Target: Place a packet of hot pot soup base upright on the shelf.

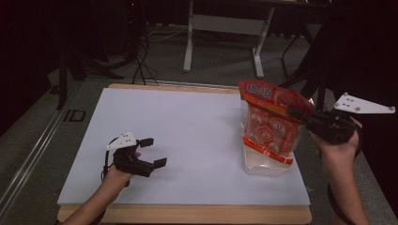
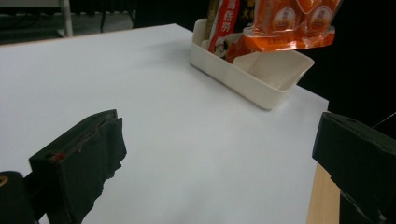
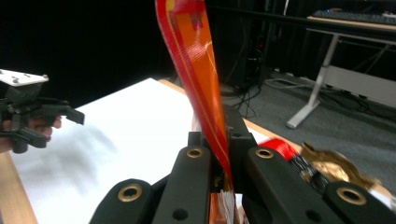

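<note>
Two hands come in from the near edge of the worktop, and each holds one tool. The left tool sits low over the near left part of the white worktop, with the hand behind it and its grey plate on top. Its two black jaws stand wide apart with nothing between them, so it is let go and holds nothing. It points across the worktop toward the right side. The right tool is up in the air at the right edge, and the right hand holds it from below with the wrist bent up. Its jaws are pinched tight on the top edge of one big orange snack bag. The bag hangs down from that pinch, and small round packs show through its clear front. Its bottom reaches down to one white tray that stands on the right side of the worktop. In the left gripper view the bag's bottom edge hangs just over the open near end of the tray, and more packets stand in the far end, but I cannot count them. Farther off, past the worktop, one white desk frame stands on the grey floor.
</note>
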`<state>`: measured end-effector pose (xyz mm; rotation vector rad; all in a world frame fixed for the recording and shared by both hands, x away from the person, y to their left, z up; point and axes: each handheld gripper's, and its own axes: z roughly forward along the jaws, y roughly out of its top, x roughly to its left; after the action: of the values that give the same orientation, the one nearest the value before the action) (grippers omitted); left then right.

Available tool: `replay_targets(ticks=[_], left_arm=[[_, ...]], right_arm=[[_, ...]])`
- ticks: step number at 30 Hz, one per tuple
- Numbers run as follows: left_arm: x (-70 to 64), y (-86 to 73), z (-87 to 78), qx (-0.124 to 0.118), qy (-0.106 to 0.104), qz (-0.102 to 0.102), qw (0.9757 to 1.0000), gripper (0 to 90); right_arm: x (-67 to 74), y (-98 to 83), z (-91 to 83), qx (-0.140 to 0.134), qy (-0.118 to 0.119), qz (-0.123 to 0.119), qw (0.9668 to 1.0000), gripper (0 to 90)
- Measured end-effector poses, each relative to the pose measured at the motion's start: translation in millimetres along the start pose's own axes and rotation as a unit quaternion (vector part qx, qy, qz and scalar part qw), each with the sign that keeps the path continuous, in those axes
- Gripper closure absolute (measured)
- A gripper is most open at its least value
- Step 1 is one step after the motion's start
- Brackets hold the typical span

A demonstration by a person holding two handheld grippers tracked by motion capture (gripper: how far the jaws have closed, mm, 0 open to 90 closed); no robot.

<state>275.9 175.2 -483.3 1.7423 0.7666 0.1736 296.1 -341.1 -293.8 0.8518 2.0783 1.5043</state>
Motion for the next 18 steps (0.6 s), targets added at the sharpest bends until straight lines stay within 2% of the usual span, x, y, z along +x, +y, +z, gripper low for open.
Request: replay_targets(ticks=[6, 18], left_arm=[[2.1, -9.4, -0.5, -0.001, 0.008, -0.005, 1.0, 0.8], [4.0, -14.2, 1.7, -0.004, 0.013, -0.007, 0.9999, 0.8]], right_arm=[[-9.7, -15.3, -1.3, 0.004, -0.003, 0.021, 0.9998, 90.0], [-21.1, -42.5, 14.7, 0.018, 0.003, 0.048, 0.9987, 90.0]])
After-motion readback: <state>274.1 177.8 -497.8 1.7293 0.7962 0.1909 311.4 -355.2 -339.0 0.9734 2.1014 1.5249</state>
